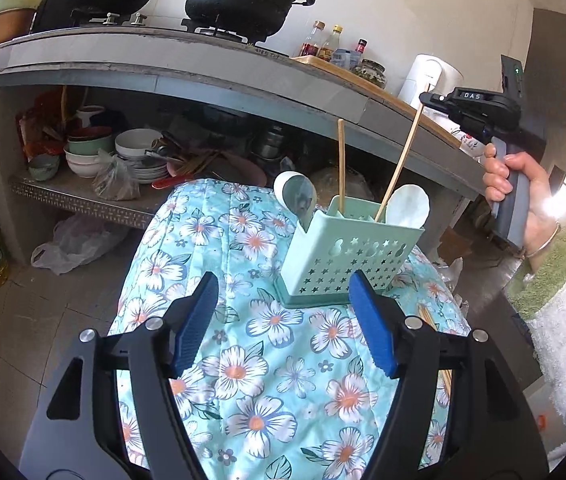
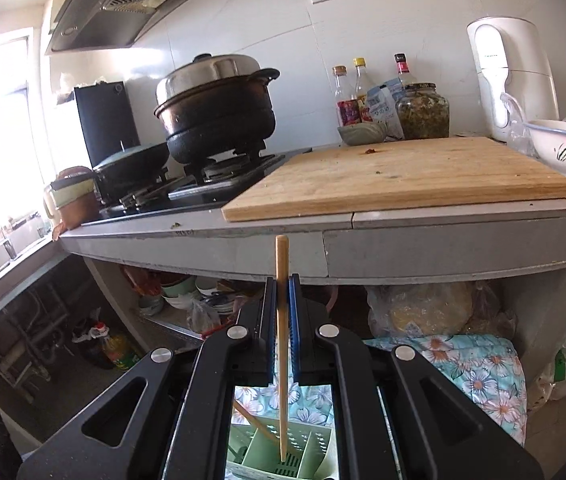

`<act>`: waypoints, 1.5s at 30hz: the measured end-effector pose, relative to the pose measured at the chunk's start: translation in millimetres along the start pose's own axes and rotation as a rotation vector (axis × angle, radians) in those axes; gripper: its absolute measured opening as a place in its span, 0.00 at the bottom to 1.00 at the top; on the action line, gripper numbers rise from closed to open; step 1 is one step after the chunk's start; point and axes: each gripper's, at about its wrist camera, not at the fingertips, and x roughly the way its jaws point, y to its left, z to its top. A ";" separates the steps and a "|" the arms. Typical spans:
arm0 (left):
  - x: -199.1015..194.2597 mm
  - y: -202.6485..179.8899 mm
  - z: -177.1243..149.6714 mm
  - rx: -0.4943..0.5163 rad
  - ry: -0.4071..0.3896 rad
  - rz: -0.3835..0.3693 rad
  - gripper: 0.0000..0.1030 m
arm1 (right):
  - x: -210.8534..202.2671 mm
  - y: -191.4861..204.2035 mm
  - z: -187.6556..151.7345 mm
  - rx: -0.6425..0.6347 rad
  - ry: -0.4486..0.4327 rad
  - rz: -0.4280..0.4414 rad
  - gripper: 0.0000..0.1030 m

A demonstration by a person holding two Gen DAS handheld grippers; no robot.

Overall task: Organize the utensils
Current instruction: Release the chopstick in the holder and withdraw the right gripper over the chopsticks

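Two hand-held grippers, one utensil holder, two chopsticks, two spoons.
Left hand-held gripper [image 1: 285, 324] gapes, empty, over floral cloth [image 1: 267, 360]. Beyond: green holder [image 1: 347, 258] with two spoons, one chopstick [image 1: 341, 164]. Right hand-held gripper [image 2: 282, 312] pinches second chopstick [image 2: 281, 320], tip seemingly inside. Desk [image 2: 443, 248] behind.

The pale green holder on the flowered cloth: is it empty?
No. The holder already has two spoons and an upright chopstick in it, and the right gripper holds another chopstick over it.
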 end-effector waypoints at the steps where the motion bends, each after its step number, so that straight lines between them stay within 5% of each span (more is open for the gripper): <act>1: -0.3 1.4 -0.4 -0.004 -0.001 0.001 0.62 | 5.5 -0.4 -5.2 0.000 0.012 -0.003 0.06; 12: 5.6 6.7 -3.3 -0.025 0.019 -0.002 0.62 | 37.3 -7.3 -56.5 0.015 0.201 -0.002 0.08; 16: 9.0 2.7 -3.9 -0.017 0.027 -0.009 0.62 | 25.5 -15.9 -60.2 0.040 0.203 -0.005 0.22; 29: 23.4 -17.0 -8.4 0.016 0.070 -0.045 0.62 | -69.9 -43.9 -73.9 0.077 0.137 0.035 0.25; 35: 33.3 -32.2 -15.6 0.045 0.111 -0.083 0.62 | -106.5 -81.5 -122.8 0.190 0.236 0.011 0.25; 45: 67.7 -70.4 -37.9 0.096 0.233 -0.142 0.62 | -113.4 -129.1 -253.4 0.415 0.482 -0.009 0.25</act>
